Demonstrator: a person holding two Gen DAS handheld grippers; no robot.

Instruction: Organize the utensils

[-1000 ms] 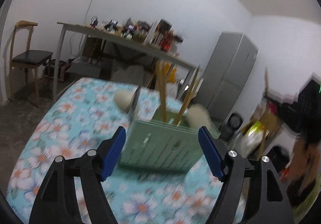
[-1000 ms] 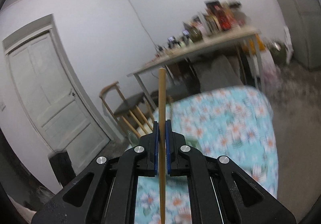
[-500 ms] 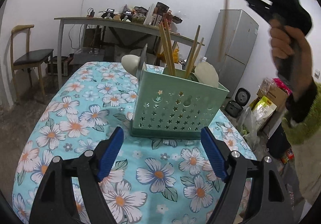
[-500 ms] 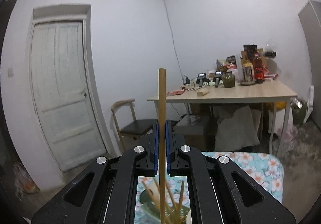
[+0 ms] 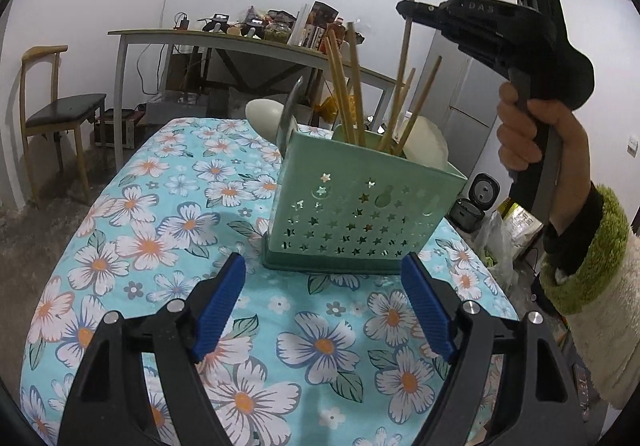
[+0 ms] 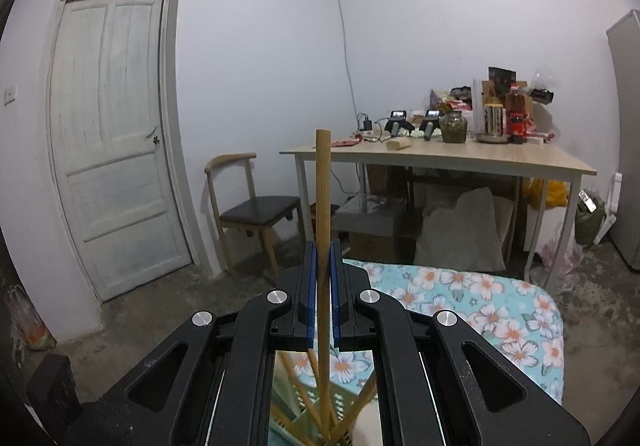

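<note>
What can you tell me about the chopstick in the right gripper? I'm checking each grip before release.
The chopstick is a plain, straight stick that looks like light wood or bamboo, blunt at its top end. It stands nearly upright, pinched partway along between the blue pads of the right gripper, which is shut on it. Its lower end reaches down among other chopsticks in the green basket.

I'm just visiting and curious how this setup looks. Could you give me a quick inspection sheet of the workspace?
Surface: floral tablecloth on the table.
Job's things: green caddy upright, holding chopsticks and spoons.
Clutter: nothing seen on the cloth.
Grippers: left gripper open before the caddy; right gripper shut on one chopstick above the caddy.
Cables: a wire runs down the wall.
Surroundings: door, chair, cluttered desk, fridge.
</note>
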